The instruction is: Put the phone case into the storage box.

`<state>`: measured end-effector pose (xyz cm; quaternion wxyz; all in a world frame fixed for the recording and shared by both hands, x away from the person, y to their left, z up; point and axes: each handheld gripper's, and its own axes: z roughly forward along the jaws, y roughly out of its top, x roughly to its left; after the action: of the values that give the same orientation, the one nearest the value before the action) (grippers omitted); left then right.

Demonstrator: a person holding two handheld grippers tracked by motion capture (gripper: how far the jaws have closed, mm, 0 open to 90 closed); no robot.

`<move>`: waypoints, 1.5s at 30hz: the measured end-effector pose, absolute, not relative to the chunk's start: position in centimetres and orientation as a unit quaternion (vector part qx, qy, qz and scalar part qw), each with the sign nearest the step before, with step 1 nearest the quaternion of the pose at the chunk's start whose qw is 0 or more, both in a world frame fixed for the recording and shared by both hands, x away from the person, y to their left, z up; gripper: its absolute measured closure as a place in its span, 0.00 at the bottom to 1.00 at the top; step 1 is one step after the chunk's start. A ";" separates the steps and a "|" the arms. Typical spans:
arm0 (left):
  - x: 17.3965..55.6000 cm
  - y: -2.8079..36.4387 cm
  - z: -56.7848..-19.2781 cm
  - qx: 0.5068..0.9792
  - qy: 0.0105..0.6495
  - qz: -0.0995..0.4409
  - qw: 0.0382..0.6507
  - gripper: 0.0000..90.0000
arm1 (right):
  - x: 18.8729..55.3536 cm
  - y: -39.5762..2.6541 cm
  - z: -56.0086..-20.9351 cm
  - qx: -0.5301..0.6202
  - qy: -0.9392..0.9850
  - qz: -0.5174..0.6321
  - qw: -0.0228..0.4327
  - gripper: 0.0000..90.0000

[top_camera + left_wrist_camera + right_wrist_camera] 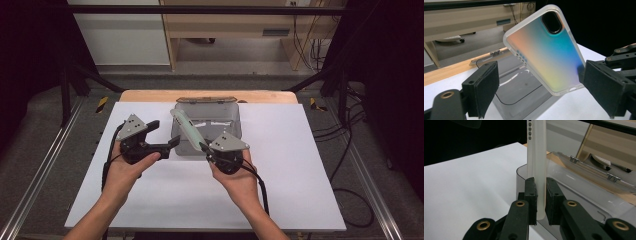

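Two hands at the near edge of the white table (300, 200). Right gripper (212, 148) clamped on the bottom end of a phone case (187, 128), jaws pressed flat on both faces. Case held off the table, long axis slanting up and away to the left, camera-cutout end farthest and highest, iridescent back turned toward the left gripper (167, 135). Left gripper spread wide, just beside the case, gripping nothing. Beyond and below, a clear plastic box (227, 120), lid hinged open at the far side.
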<state>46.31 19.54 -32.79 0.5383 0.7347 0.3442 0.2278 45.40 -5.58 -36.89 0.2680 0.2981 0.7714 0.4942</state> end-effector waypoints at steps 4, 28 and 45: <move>46.2 19.4 -32.9 0.737 0.341 0.234 0.535 0.15 | 45.4 -5.6 -36.8 0.302 0.770 0.495 0.267 0.90; 46.1 19.7 -33.6 0.726 0.354 0.241 0.538 0.15 | 45.5 -6.3 -36.1 0.315 0.759 0.502 0.269 0.90; 45.2 20.5 -35.7 0.723 0.347 0.295 0.520 0.13 | 46.1 -7.9 -35.7 0.356 0.741 0.502 0.268 0.90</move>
<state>45.21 20.55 -35.66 0.5201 0.7226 0.3465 0.2954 46.14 -7.91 -35.74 0.2681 0.3562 0.7414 0.5016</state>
